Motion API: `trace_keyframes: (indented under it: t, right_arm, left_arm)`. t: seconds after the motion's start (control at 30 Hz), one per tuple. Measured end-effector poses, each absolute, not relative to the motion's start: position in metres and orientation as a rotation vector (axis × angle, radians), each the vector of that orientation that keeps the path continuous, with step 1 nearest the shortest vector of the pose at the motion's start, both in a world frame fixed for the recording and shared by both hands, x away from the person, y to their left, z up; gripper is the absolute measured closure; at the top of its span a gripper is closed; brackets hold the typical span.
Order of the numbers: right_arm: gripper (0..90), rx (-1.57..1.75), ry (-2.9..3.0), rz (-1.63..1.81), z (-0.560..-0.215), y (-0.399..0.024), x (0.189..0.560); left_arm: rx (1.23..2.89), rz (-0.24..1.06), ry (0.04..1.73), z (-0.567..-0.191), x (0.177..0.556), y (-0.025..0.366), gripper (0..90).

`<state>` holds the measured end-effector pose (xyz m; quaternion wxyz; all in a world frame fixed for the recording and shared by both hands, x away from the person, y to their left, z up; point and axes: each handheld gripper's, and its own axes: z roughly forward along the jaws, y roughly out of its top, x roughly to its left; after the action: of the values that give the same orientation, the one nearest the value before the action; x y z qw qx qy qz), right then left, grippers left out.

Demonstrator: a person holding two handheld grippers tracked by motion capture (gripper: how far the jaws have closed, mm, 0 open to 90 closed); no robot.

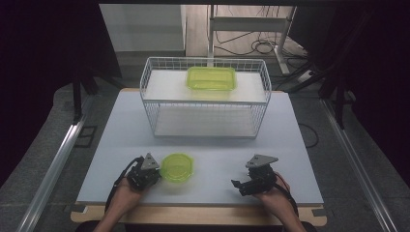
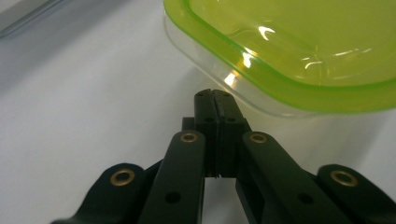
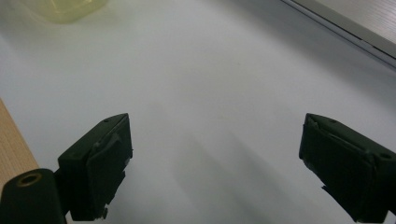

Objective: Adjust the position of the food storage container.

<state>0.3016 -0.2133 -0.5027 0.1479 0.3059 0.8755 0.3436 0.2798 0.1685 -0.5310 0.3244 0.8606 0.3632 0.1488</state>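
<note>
At the near edge of the white table (image 1: 121, 130), we hold a gripper in each hand. Our left gripper (image 1: 153, 175) is clenched: in the left gripper view its two black jaws are pressed flat together with nothing between them, the tips (image 2: 213, 95) just short of the small green-lidded container (image 2: 299, 51). We cannot tell whether the tips touch the container's clear wall or stop just beside it. From the high view, that small container (image 1: 177, 167) stands on the table directly ahead of the left gripper's tips, on the side towards our right hand, its round-cornered green lid facing up.

Our right gripper (image 1: 238, 186) is released. In the right gripper view its jaws stand wide apart, one pad (image 3: 105, 154) at the lower left and the other at the lower right, with only bare table between them; they grasp nothing and touch nothing. A pale yellow-green corner of the small container (image 3: 70, 9) shows far ahead of these jaws, well apart from them. In the high view the right gripper points across the table towards the left one, with an open stretch of table between the two.

Beyond both grippers, well apart from them at the far side of the table, stands a white wire basket (image 1: 150, 96) with a shelf. On that shelf rests a larger rectangular container (image 1: 211, 78) with a green lid, lying flat and roughly central.
</note>
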Motion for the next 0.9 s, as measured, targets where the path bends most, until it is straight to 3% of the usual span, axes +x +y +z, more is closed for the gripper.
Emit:
trace_keyframes:
  t: [0.9]
  right_arm:
    - [9.8, 0.880, 2.522, 0.983, -0.504, -0.215, 0.302]
  left_arm:
    - [2.300, 0.301, 0.754, -0.527, 0.285, 0.093, 89.9]
